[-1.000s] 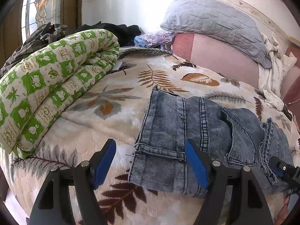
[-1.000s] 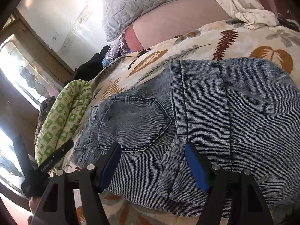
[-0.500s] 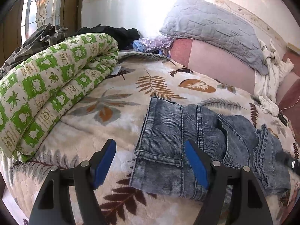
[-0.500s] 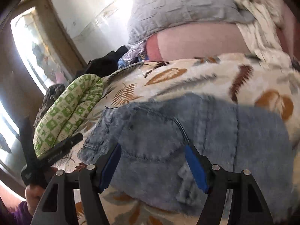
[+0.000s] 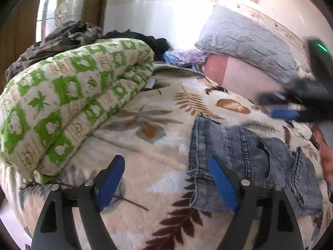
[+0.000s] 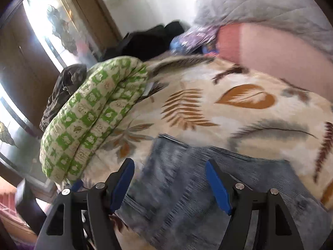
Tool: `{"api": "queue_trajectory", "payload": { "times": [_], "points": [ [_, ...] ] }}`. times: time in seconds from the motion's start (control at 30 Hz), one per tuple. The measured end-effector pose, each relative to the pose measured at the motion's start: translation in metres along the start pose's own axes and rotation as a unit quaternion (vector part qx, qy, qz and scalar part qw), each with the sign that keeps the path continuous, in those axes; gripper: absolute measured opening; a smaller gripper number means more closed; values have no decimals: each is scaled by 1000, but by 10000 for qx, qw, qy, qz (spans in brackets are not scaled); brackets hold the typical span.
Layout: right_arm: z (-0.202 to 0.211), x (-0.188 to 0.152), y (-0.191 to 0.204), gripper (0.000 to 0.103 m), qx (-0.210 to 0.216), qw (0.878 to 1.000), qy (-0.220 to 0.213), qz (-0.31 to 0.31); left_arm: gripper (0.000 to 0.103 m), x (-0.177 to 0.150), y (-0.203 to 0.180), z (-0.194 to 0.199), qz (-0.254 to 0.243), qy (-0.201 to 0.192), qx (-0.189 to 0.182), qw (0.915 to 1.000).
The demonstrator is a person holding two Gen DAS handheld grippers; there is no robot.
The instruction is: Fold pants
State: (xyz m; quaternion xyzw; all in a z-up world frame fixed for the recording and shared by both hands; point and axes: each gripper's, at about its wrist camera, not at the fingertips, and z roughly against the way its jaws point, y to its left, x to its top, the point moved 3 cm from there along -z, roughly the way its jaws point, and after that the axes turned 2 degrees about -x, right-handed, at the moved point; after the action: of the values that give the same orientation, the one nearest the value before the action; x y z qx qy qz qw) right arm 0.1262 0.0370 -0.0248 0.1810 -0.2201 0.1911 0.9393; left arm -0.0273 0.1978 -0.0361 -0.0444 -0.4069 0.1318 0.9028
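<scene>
Left wrist view: left hand-held gripper (image 5: 166, 179) open, empty; folded jeans (image 5: 245, 158) lie compact on the leaf-print blanket (image 5: 162, 145), right of the green quilt (image 5: 68, 108).

Right wrist view: right hand-held gripper (image 6: 169, 182) open above jeans, blurred. Folding looks essentially finished.

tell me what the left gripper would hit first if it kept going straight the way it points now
Probably the leaf-print blanket: the left gripper aims at bare blanket just left of the folded jeans, jaws open. Depth is unclear, so it might clip the jeans' edge.
</scene>
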Motion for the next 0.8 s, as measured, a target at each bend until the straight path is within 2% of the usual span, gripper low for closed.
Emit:
{"api": "queue_trajectory", "payload": {
  "times": [0.17,0.27,0.4,0.5,0.7,0.73,0.8],
  "points": [
    [-59,24,22,74,-27,9973,674,276,84,-8,-19,-11,-244,371,-400,9982],
    [-79,34,27,74,-28,9944,940,477,84,-19,-28,-23,-369,797,-672,9939],
    [-97,41,26,74,-79,9903,1273,561,84,-29,-32,-39,-380,1185,-794,9890],
    [-110,39,25,74,-158,9858,1563,592,84,-31,-31,-47,-192,1269,-879,9878],
    [-129,38,26,74,-353,9795,1866,675,83,-33,-40,-53,-13,1321,-984,9863],
    [-132,39,27,74,-377,9788,1892,681,80,-33,-40,-54,29,1337,-1004,9859],
    [-137,40,30,74,-407,9779,1915,736,69,-33,-42,-56,94,1369,-1104,9844]
  ]
}}
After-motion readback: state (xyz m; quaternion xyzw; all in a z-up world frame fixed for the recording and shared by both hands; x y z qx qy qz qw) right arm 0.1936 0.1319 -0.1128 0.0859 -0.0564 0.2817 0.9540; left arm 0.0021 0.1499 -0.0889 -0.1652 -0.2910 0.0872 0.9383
